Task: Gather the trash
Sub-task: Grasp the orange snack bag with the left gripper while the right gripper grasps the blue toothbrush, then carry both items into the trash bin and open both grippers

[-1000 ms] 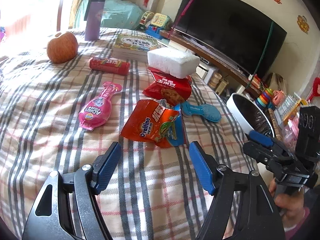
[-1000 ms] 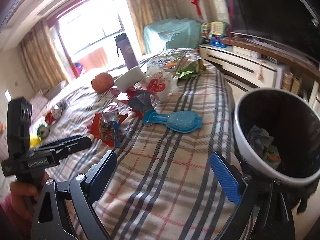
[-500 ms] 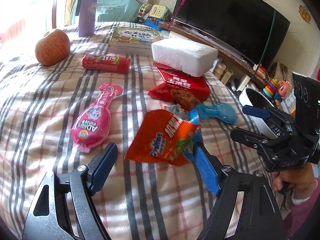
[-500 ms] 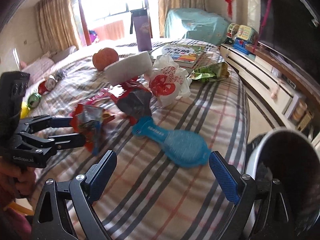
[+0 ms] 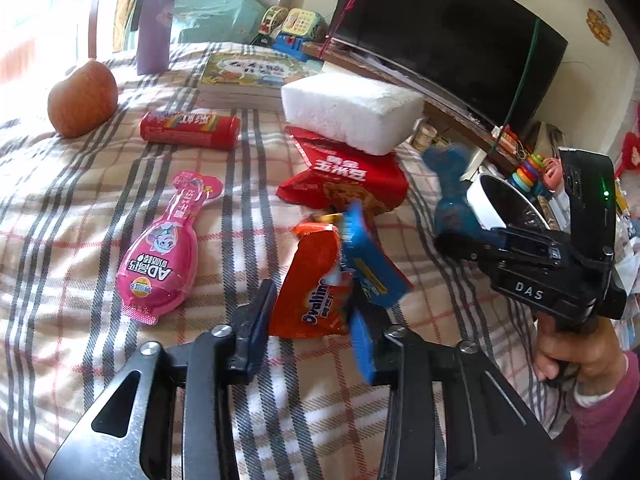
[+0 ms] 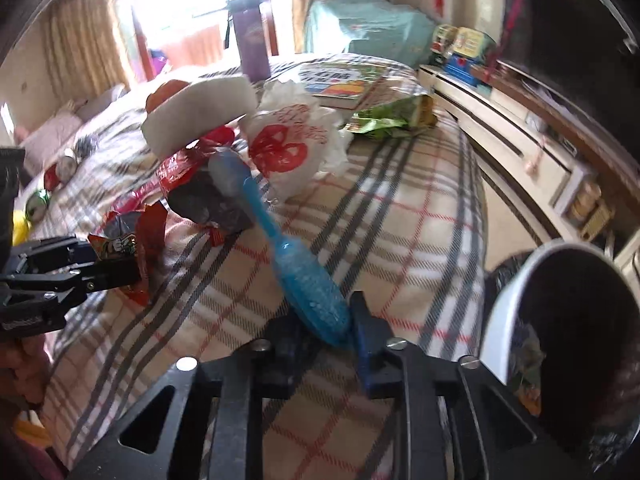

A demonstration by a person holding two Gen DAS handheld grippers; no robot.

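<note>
1. Both pairs of tongs have just been closing, each on a piece of trash from the plaid-covered bed [image 5: 80, 240]: this is the pick-up step, with the grips freshly made and nothing carried off yet
2. The left tongs [image 5: 308, 332] pinch the lower edge of the orange Ovaltine wrapper [image 5: 316, 280], which stands up off the cover between the blue pads, its torn blue lining splayed out to the side
3. The right tongs [image 6: 320, 330] are pressed onto the wide end of the blue plastic pack [image 6: 308, 288]; its narrow neck points away toward the other wrappers
4. The white bin [image 6: 516, 304] stands off the bed's edge, near the right tongs, and already holds crumpled wrappers
5. Next, I judge, both pieces should be lifted clear and swung over the bin's mouth; the floppy wrapper is caught only by an edge and could slip
6. Readable writing: "Ovaltine" on the orange wrapper, "AD" on the pink bottle-shaped pouch [image 5: 160, 252], and "DAS" on the right tool's body; the Chinese characters on the red snack bag [image 5: 344, 184] I cannot make out reliably
</note>
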